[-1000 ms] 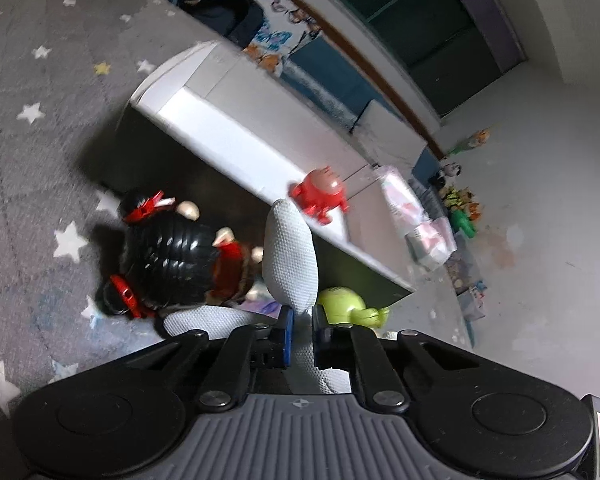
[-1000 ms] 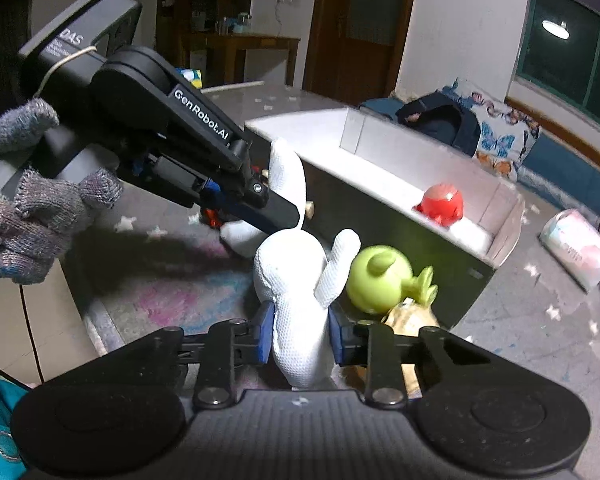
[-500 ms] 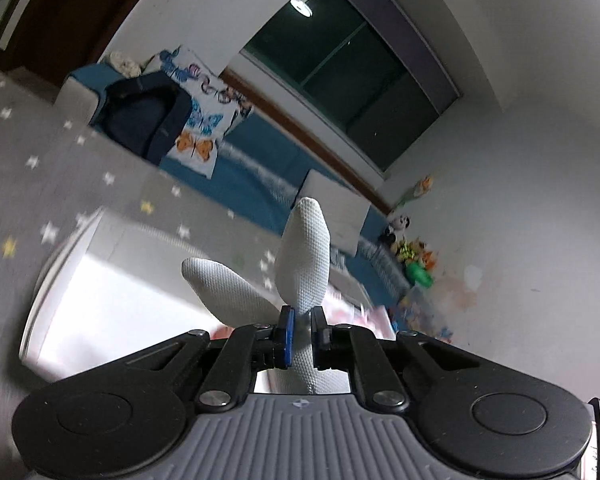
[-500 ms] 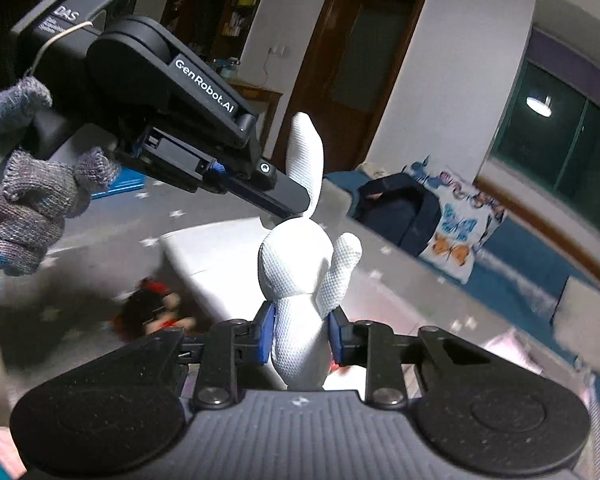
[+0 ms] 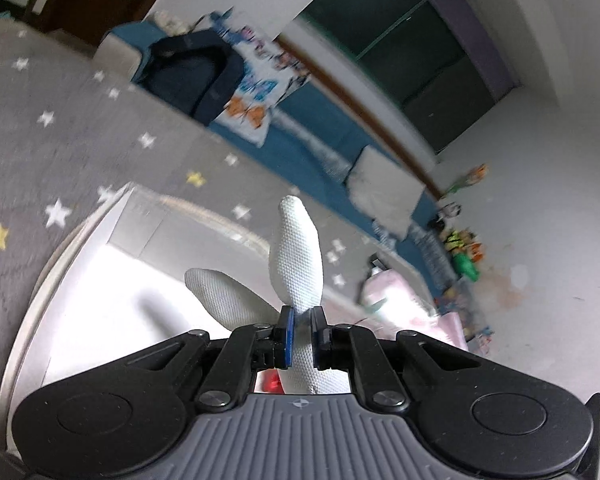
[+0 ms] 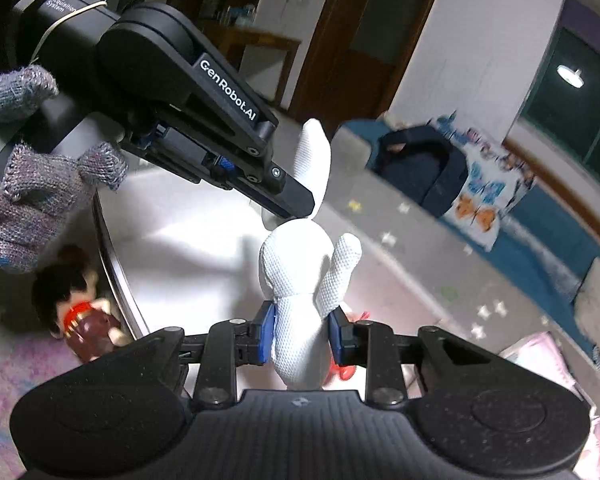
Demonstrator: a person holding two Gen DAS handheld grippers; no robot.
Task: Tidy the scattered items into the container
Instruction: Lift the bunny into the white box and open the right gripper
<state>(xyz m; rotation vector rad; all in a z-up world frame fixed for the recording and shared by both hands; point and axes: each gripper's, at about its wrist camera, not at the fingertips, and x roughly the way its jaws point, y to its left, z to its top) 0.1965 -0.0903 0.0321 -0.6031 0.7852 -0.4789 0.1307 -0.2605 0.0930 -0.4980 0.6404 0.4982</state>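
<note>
I held the white rabbit toy (image 6: pixel 300 276) above the open box (image 5: pixel 148 216): my right gripper (image 6: pixel 303 338) clamped its body, my left gripper (image 5: pixel 301 330) pinched one ear. Best to lower both together, then release. Only the right view showed a doll (image 6: pixel 80 304) outside the box.

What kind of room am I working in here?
Likely a home playroom or living room: a star-patterned rug, a low blue couch with a butterfly pillow, and toys piled along the wall.
</note>
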